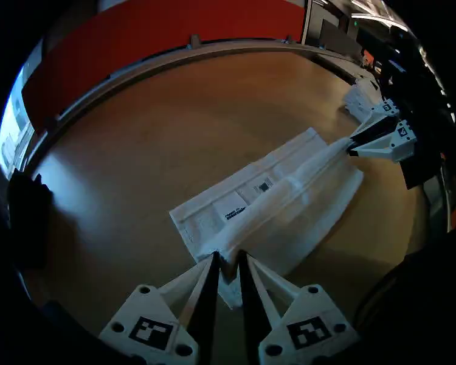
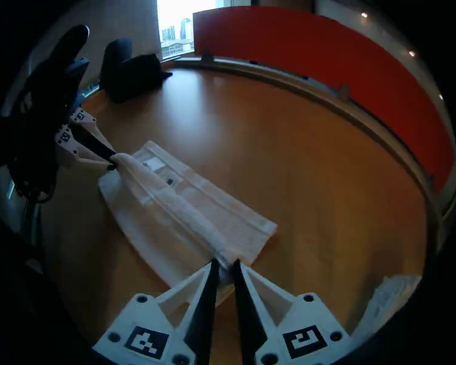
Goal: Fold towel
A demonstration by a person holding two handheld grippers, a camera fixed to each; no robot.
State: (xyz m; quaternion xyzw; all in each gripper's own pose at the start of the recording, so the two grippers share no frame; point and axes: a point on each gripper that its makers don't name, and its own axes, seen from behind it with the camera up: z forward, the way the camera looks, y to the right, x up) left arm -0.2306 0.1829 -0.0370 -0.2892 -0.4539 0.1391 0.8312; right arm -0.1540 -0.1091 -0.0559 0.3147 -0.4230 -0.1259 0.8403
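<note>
At either end of the towel (image 1: pixel 289 201), my left tongs (image 1: pixel 228 260) and right tongs (image 2: pixel 223 266) are each closed on a raised fold. It lies mid-worktop (image 1: pixel 167 121), partly doubled. Next, I judge, both ends cross together, kept taut.

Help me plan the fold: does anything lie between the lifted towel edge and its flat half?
Nothing visible does. The left hand-held gripper and right hand-held gripper pinch the towel; its flat half lies bare.
</note>
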